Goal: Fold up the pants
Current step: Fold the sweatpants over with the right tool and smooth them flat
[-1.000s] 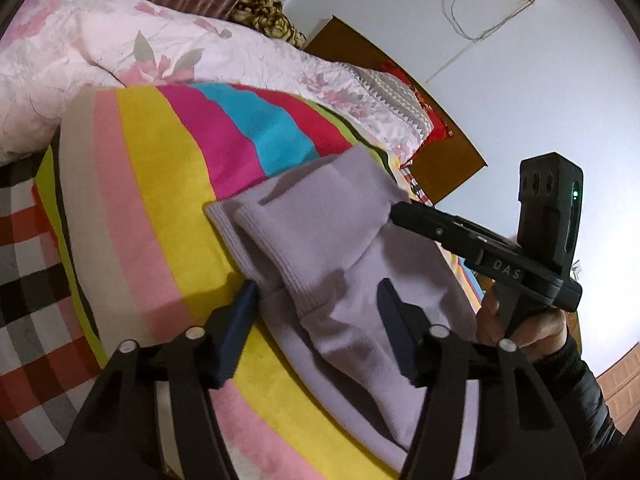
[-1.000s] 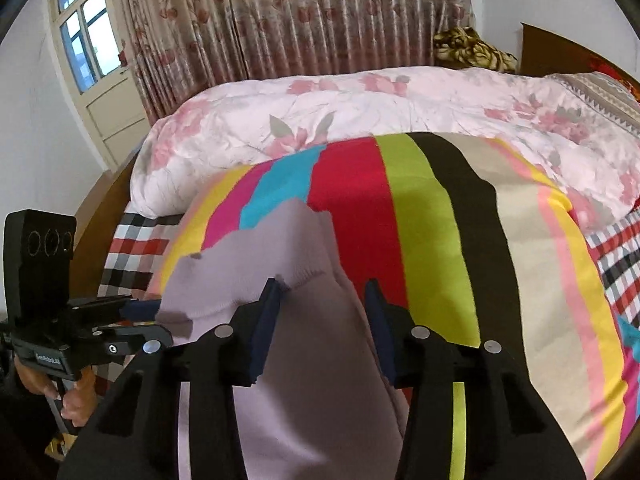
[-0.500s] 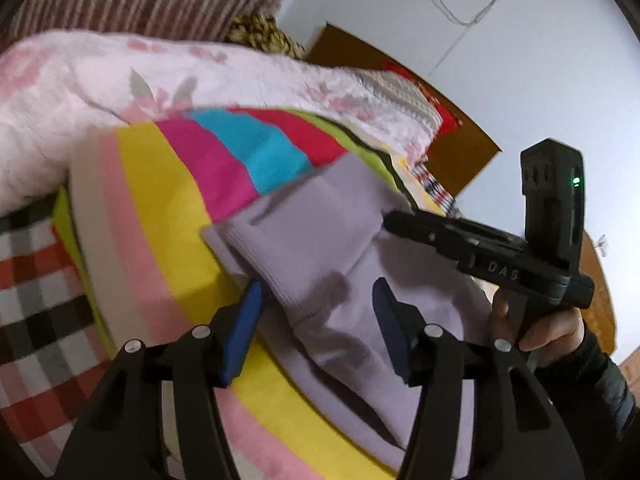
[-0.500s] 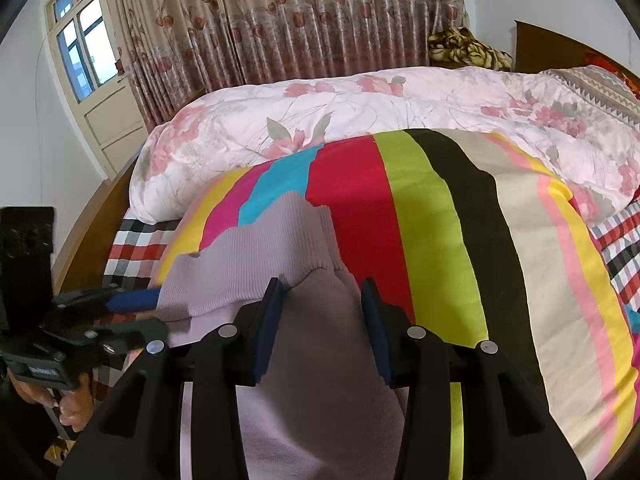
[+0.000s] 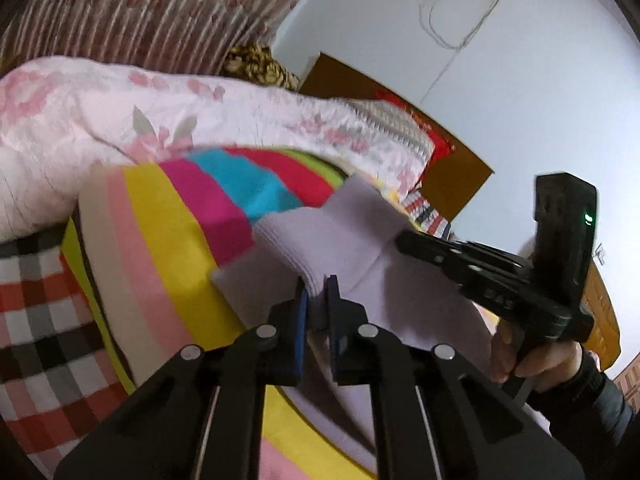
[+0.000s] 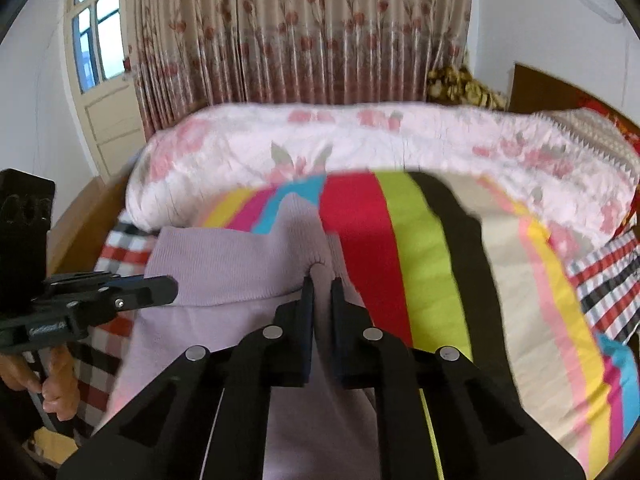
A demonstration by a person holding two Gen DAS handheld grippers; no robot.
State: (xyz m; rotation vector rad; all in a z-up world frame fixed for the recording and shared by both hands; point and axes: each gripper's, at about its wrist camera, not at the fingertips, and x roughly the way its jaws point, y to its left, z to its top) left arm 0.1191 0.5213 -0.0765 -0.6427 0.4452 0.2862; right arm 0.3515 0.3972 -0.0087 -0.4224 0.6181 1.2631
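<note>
Claws first: our left claw (image 5: 316, 290) and right claw (image 6: 322, 286) have just closed, each clamped on the ribbed hem of the lilac pants (image 6: 240, 264) lying ahead on the striped blanket (image 6: 420, 248), so next we judge a level lift-and-carry over.

Lilac knit pants (image 6: 224, 268), ribbed waistband raised, on striped blanket (image 6: 420, 248).

The striped blanket (image 6: 436, 264) is flat and bare on the right side, so a hand could pass there. Far back, the puffy pink quilt (image 6: 360, 144) lies across the bed like a wall.
</note>
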